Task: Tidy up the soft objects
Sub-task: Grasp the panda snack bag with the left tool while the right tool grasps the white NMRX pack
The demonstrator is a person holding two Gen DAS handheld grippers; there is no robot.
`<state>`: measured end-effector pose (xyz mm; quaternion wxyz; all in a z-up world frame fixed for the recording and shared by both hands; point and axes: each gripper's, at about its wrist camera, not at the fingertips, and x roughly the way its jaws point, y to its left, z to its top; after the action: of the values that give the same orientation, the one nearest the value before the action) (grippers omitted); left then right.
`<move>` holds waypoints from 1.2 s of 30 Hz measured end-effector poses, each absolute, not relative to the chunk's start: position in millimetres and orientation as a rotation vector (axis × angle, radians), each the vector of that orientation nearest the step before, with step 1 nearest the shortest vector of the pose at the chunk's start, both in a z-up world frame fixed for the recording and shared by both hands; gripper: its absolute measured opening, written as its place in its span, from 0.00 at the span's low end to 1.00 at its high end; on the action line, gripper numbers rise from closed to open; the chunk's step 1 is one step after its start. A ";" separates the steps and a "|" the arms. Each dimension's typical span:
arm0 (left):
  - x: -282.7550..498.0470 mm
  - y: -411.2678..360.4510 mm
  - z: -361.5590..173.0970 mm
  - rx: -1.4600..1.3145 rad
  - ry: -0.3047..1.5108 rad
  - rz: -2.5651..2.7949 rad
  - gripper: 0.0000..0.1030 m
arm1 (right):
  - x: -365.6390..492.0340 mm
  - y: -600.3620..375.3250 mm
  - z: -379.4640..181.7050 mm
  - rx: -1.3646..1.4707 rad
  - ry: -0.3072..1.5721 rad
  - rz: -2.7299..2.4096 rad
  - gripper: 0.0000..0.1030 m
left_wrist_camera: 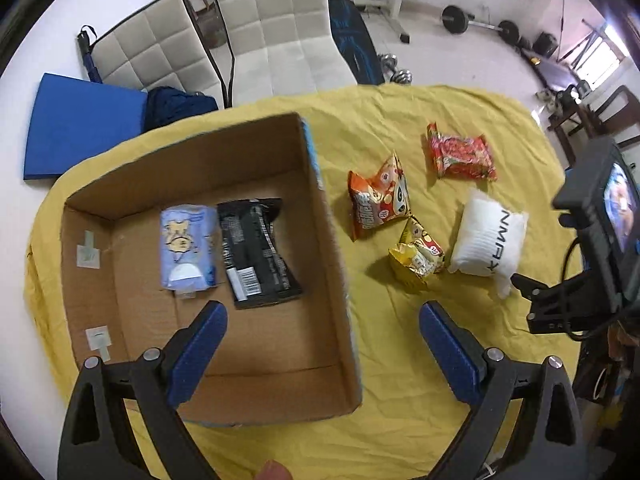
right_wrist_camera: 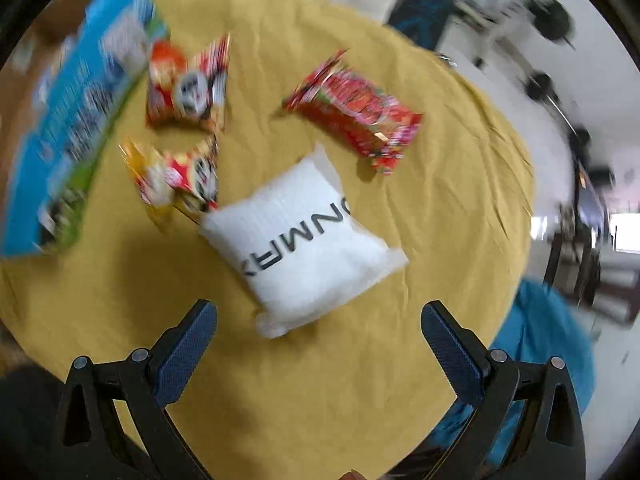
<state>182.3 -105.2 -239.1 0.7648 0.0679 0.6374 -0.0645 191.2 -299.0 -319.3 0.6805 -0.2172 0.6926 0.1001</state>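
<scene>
A cardboard box [left_wrist_camera: 332, 240] stands on the yellow cloth [left_wrist_camera: 392, 380] and holds a light blue pack [left_wrist_camera: 186, 248] and a black packet [left_wrist_camera: 256, 252]. Right of it lie an orange snack bag [left_wrist_camera: 378, 198], a yellow snack bag [left_wrist_camera: 416, 256], a red noodle packet [left_wrist_camera: 460, 152] and a white pillow pack [left_wrist_camera: 490, 240]. My left gripper [left_wrist_camera: 322, 316] is open and empty above the box's near right wall. My right gripper [right_wrist_camera: 318, 316] is open and empty just short of the white pillow pack [right_wrist_camera: 304, 240]. The blurred right wrist view shows the orange bag [right_wrist_camera: 188, 88], yellow bag [right_wrist_camera: 176, 176] and red packet [right_wrist_camera: 356, 112].
The box's printed blue side [right_wrist_camera: 76, 128] is at the left of the right wrist view. Two padded chairs [left_wrist_camera: 280, 28], a blue mat [left_wrist_camera: 80, 132] and gym weights [left_wrist_camera: 476, 22] stand beyond the table. The other gripper's body with its screen [left_wrist_camera: 600, 224] is at the right edge.
</scene>
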 end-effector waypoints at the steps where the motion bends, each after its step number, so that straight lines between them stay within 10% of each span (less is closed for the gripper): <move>1: 184.9 -109.9 -244.4 0.155 1.395 -0.136 0.96 | 197.4 -299.2 -331.1 -0.516 1.567 0.261 1.00; 23: 219.7 -212.7 -277.2 0.354 1.434 -0.211 0.96 | 225.1 -414.5 -373.3 -0.104 1.765 0.112 0.86; 36: 259.3 -254.9 -401.1 0.664 1.756 -0.326 0.86 | 198.3 -478.7 -373.8 -0.059 1.807 0.072 0.86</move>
<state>259.3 -254.9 -401.1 0.5795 0.2840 0.7511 -0.1395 198.3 -478.7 -373.8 0.6177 -0.0255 0.7853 0.0314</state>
